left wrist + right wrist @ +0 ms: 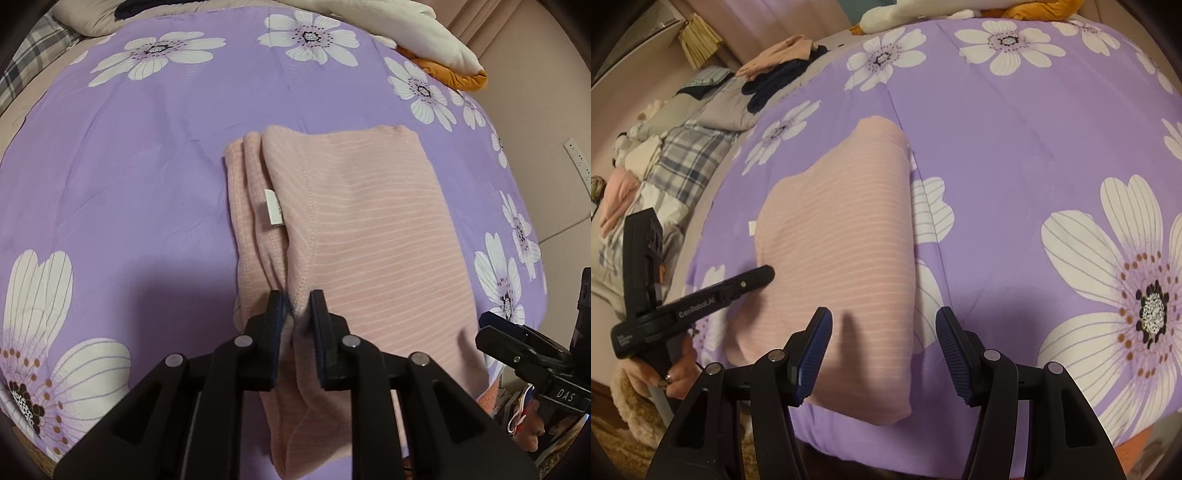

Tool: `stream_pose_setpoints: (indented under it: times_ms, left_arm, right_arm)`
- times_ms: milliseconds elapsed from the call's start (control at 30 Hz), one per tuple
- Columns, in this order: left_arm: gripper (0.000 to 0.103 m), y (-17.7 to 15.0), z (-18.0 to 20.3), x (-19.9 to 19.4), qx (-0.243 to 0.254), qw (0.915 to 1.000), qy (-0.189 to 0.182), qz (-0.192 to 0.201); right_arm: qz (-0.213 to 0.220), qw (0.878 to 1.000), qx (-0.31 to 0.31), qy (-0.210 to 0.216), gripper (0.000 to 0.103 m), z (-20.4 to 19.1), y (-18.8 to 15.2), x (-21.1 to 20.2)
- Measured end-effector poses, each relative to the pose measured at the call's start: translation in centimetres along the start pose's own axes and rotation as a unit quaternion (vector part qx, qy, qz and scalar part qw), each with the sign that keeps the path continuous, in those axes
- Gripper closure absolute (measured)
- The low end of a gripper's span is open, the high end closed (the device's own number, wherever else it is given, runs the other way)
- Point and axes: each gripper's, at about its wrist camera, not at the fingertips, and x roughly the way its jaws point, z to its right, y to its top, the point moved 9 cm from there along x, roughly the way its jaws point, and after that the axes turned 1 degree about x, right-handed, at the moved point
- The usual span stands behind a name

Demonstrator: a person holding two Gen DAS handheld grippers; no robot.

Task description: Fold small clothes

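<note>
A pink striped garment [369, 229] lies folded on the purple flowered bedspread [129, 177], a white care label [272, 206] showing at its left fold. My left gripper [298, 308] is shut on the garment's near seam edge. In the right wrist view the garment [842, 251] lies ahead and left, with the left gripper [764, 275] at its left side. My right gripper [884, 332] is open and empty, just above the garment's near right corner.
A white and orange cloth pile [436, 48] lies at the far right of the bed. More clothes [779, 62] and a plaid blanket [687, 158] lie to the left of the bedspread. The bed's near edge [868, 439] is just below the right gripper.
</note>
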Motion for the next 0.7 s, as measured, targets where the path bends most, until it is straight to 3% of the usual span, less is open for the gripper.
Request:
stream_pose_setpoints:
  times_ms: [67,200,300,433,500,700]
  left_arm:
    - [0.073,0.0,-0.4,-0.1,-0.004,1.0,0.007,0.0]
    - [0.066,0.0,-0.7,-0.9,-0.023,0.9997,-0.008,-0.007]
    - [0.055,0.3,-0.6,-2.4,-0.028,0.9994,-0.016,0.006]
    - [0.029,0.7,-0.5,-3.6,-0.024,0.9989,-0.025,0.03]
    - [0.027,0.4,-0.7,-3.0,-0.03,0.9989,-0.029,0.022]
    - [0.023,-0.8,-1.0,-0.2,-0.051,0.9971,-0.054,-0.018]
  right_arm:
    - [-0.003,1.0,0.002,-0.005,0.044,0.3,-0.1,0.2]
    - [-0.005,1.0,0.005,-0.008,0.044,0.3,-0.1,0.2]
    - [-0.003,1.0,0.004,-0.011,0.044,0.3,-0.2,0.1]
    - [0.0,1.0,0.008,-0.01,0.041,0.5,0.0,0.3]
    - [0.002,1.0,0.007,-0.01,0.035,0.4,0.2,0.5]
    - [-0.007,1.0,0.001,0.011,0.035,-0.3,0.6,1.8]
